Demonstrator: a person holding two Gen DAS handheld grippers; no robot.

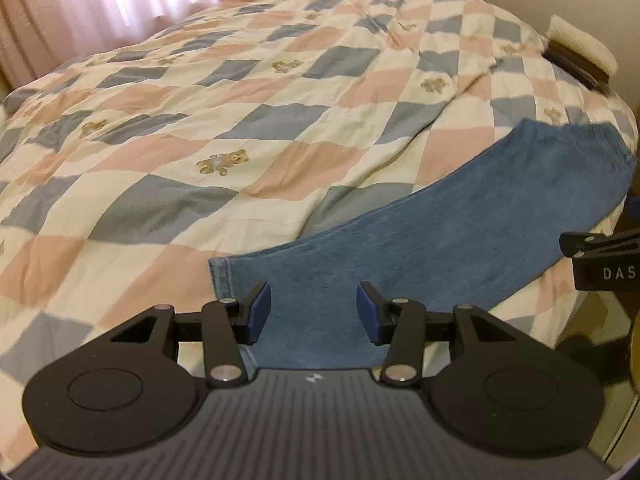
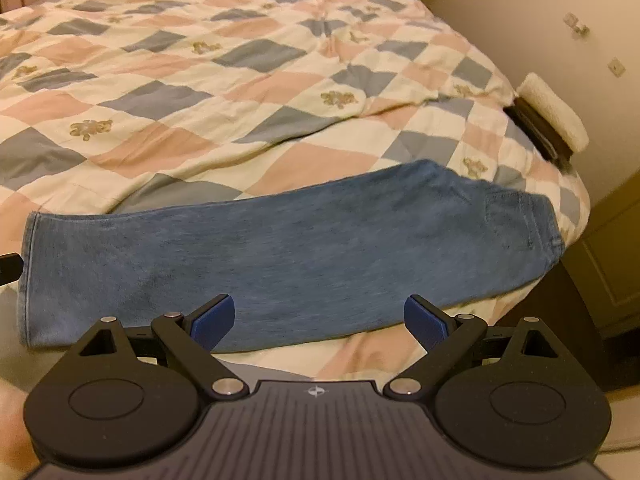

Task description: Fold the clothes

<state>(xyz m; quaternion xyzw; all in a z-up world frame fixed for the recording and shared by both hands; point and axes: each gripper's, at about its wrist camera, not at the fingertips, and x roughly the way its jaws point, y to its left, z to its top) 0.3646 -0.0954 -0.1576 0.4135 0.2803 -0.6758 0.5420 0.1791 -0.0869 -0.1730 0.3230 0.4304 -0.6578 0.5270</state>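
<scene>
Right wrist view: long faded blue denim jeans (image 2: 280, 248) mid-frame on soft checkered quilt (image 2: 240, 92); right gripper (image 2: 319, 320) and left gripper (image 1: 315, 308) both spread apart, empty.

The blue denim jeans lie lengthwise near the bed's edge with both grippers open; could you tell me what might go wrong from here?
1. The blue denim jeans lie on a wrinkled checked quilt; a low pinch by the left gripper or right gripper may catch quilt fabric too.
2. The waist end sits at the bed's corner, so a pull might drag it off.
3. Gripping only the top denim layer could skew the fold.
</scene>
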